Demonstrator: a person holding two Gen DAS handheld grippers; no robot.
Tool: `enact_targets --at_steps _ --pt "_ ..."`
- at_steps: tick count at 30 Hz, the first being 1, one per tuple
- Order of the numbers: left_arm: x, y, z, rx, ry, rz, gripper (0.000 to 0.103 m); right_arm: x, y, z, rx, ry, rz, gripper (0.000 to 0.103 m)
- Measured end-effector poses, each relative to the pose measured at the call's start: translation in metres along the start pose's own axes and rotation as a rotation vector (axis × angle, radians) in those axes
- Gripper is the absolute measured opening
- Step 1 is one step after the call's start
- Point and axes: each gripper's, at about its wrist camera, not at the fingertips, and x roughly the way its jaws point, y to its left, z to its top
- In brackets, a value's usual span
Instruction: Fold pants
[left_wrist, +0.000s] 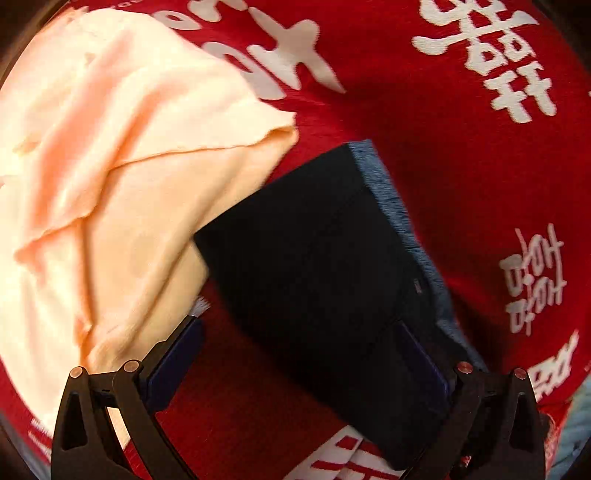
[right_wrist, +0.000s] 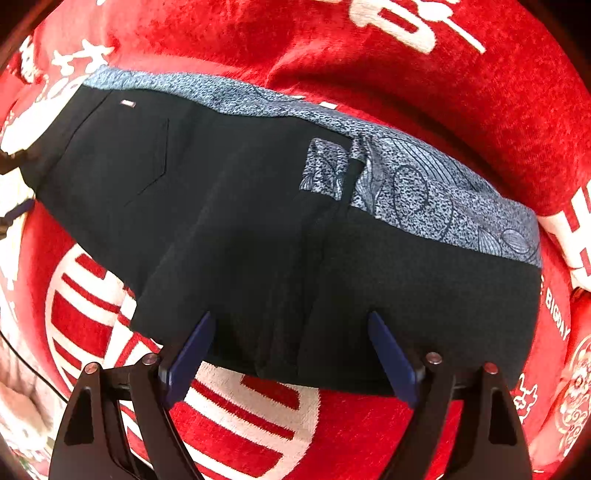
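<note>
Black pants (right_wrist: 258, 221) with a grey patterned waistband (right_wrist: 443, 199) lie folded on a red blanket (right_wrist: 443, 74) with white characters. In the left wrist view the pants (left_wrist: 314, 258) show as a dark folded rectangle with the waistband (left_wrist: 391, 199) along its right edge. My left gripper (left_wrist: 303, 354) is open, its fingers wide apart, and the pants' near corner lies between them by the right finger. My right gripper (right_wrist: 291, 332) is open and its fingertips (right_wrist: 201, 332) straddle the pants' near edge.
A pale peach cloth (left_wrist: 110, 184) lies crumpled on the blanket at the left of the pants, its edge touching them. The red blanket (left_wrist: 461, 166) covers the whole surface around both.
</note>
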Motion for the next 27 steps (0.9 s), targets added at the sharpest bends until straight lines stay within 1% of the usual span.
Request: enact_targets --at_steps 3,7,9,10,12,13,14,15,16,17,18,19,21,22,24,26,27 --pt "0.002 0.000 0.000 -0.016 0.014 -0.079 0.103 0.000 -0.001 0.000 0.012 0.001 0.004 0.089" --pt "0.007 -0.011 0.010 -0.028 0.020 -0.097 0.103 0.000 0.000 0.002 0.014 0.003 0.001 0.090" --pt "0.010 -0.018 0.019 -0.037 0.006 -0.106 0.103 0.000 -0.001 0.002 0.011 -0.001 0.006 0.090" --pt "0.013 -0.019 0.021 -0.033 0.002 -0.086 0.103 0.001 0.000 0.004 0.007 -0.004 0.007 0.090" --pt "0.029 -0.023 0.021 -0.014 0.021 -0.001 0.102 -0.001 -0.001 0.007 0.001 -0.001 0.005 0.090" --pt "0.028 -0.029 0.020 0.010 0.003 0.029 0.100 -0.002 -0.001 0.010 0.001 0.000 0.004 0.090" --pt "0.027 -0.036 0.019 0.040 -0.005 0.074 0.094 -0.007 -0.001 0.013 0.001 -0.005 0.002 0.090" --pt "0.027 -0.044 0.017 0.081 -0.017 0.150 0.072 -0.016 0.000 0.018 -0.003 -0.022 0.001 0.090" --pt "0.028 -0.049 0.016 0.120 -0.026 0.220 0.058 -0.023 0.002 0.022 -0.010 -0.038 0.002 0.090" --pt "0.025 -0.050 0.015 0.126 -0.040 0.231 0.053 -0.035 0.005 0.029 -0.019 -0.059 0.017 0.090" --pt "0.021 -0.051 0.015 0.122 -0.051 0.225 0.043 -0.045 0.008 0.037 -0.030 -0.074 0.040 0.090" --pt "0.017 -0.055 0.014 0.140 -0.064 0.231 0.035 -0.054 0.011 0.047 -0.042 -0.080 0.067 0.090" --pt "0.010 -0.070 0.007 0.229 -0.093 0.276 0.034 -0.064 0.018 0.067 -0.055 -0.075 0.119 0.091" --pt "0.007 -0.079 0.001 0.281 -0.113 0.304 0.034 -0.070 0.024 0.085 -0.056 -0.062 0.164 0.090" --pt "0.003 -0.092 -0.011 0.375 -0.148 0.357 0.034 -0.075 0.036 0.109 -0.053 -0.044 0.226 0.091" --pt "0.002 -0.106 -0.021 0.459 -0.180 0.391 0.034 -0.076 0.059 0.143 -0.081 -0.002 0.295 0.091" --pt "0.002 -0.110 -0.025 0.492 -0.192 0.403 0.034 -0.075 0.071 0.155 -0.096 0.022 0.317 0.091"
